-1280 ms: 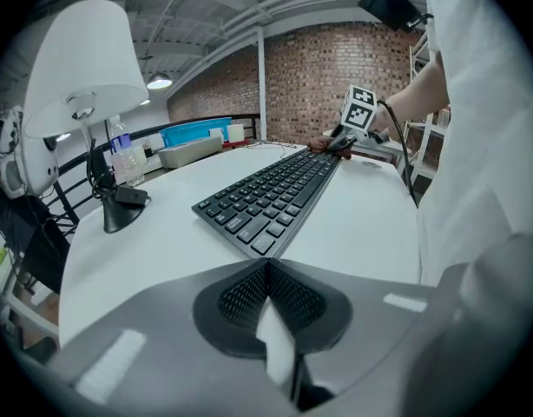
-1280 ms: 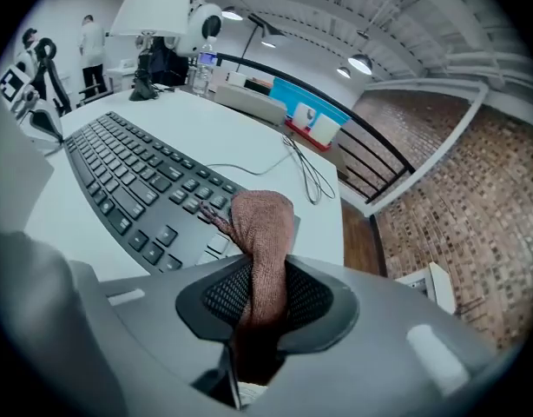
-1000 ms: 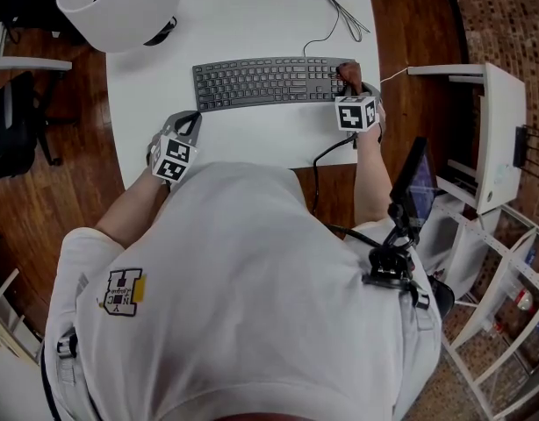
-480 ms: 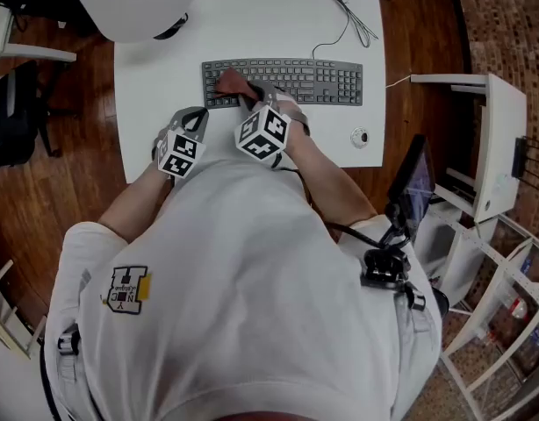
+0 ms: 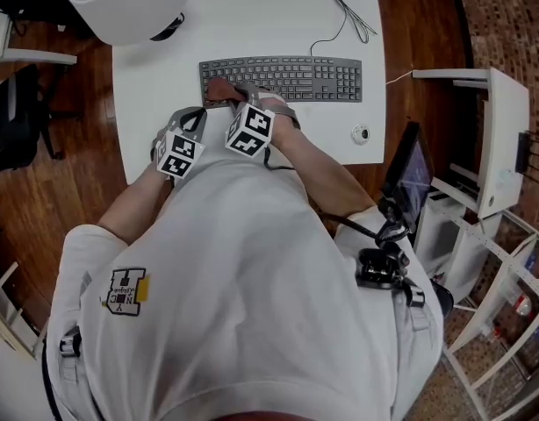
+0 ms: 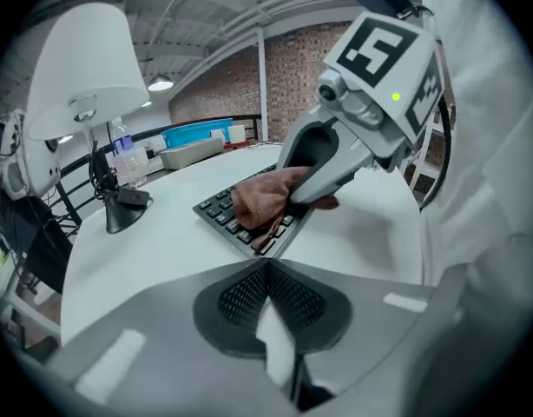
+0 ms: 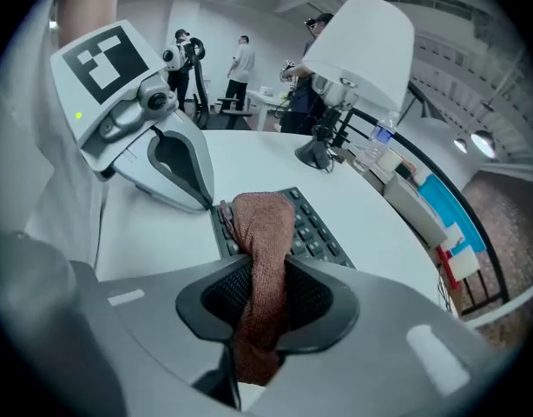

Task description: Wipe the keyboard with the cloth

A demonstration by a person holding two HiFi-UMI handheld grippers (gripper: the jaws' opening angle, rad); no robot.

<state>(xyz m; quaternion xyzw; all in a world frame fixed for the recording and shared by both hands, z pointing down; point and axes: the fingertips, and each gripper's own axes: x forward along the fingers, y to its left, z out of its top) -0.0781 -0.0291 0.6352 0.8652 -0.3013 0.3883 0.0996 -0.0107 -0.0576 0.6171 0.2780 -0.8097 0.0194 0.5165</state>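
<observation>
A dark keyboard (image 5: 287, 78) lies across the white table (image 5: 252, 16). My right gripper (image 5: 231, 96) is shut on a reddish-brown cloth (image 5: 219, 89), and the bunched cloth rests on the keyboard's left end. In the right gripper view the cloth (image 7: 263, 228) runs up between the jaws onto the keys (image 7: 317, 229). My left gripper (image 5: 192, 117) hovers over the table just in front of the keyboard's left end, with its jaws shut on nothing. From the left gripper view, the right gripper (image 6: 312, 188) presses the cloth (image 6: 259, 200) on the keyboard's corner (image 6: 216, 212).
A white lamp (image 5: 129, 3) stands at the table's far left corner. A thin cable (image 5: 344, 11) lies at the far right. A small round object (image 5: 361, 134) sits near the right edge. A white shelf unit (image 5: 496, 139) stands right of the table. People stand far off in the right gripper view.
My right gripper has swept the cloth from the keyboard's right end to its left end, rolling as it went. The left gripper has stayed put.
</observation>
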